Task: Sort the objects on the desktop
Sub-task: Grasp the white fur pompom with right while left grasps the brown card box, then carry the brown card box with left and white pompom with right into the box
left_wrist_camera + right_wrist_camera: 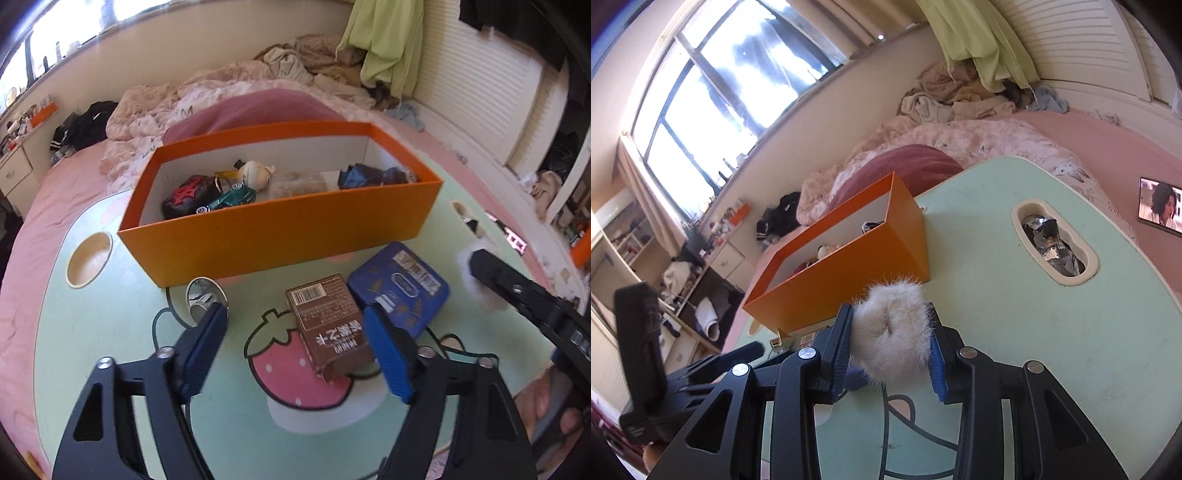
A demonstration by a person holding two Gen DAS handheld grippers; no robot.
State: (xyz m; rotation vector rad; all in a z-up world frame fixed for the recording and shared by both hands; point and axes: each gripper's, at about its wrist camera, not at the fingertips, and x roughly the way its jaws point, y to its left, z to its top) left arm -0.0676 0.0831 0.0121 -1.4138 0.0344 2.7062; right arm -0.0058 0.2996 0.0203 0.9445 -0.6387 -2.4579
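Two things are in hand at this moment, one for each gripper. The right gripper (892, 341) has its jaws pressed on a white fluffy ring (892, 332), which looks like a furry hair tie, and it holds this above the mint green desk (1015, 332), just beside the near wall of the orange box (849, 273). The left gripper (295, 339) is partly open and holds nothing; it hangs over the brown carton (328, 325), which lies on its side on the desk on the strawberry picture. One blue pad (388, 354) stands in front of the carton's right edge, the other pad is well to the left of it, beside a small shiny round object (205, 295) that I cannot identify. A blue tin (402, 284) lies just beside the carton, touching it or nearly so, between the carton and the box. The box already contains several small objects, among them a toy car and a pale figure. I judge that the step is the carrying of the fluffy ring to the box, while the left side prepares to take the carton. The next move asks the right gripper to pass over the rim and then open, and the left gripper to come lower and centre on the carton, without pushing the tin.
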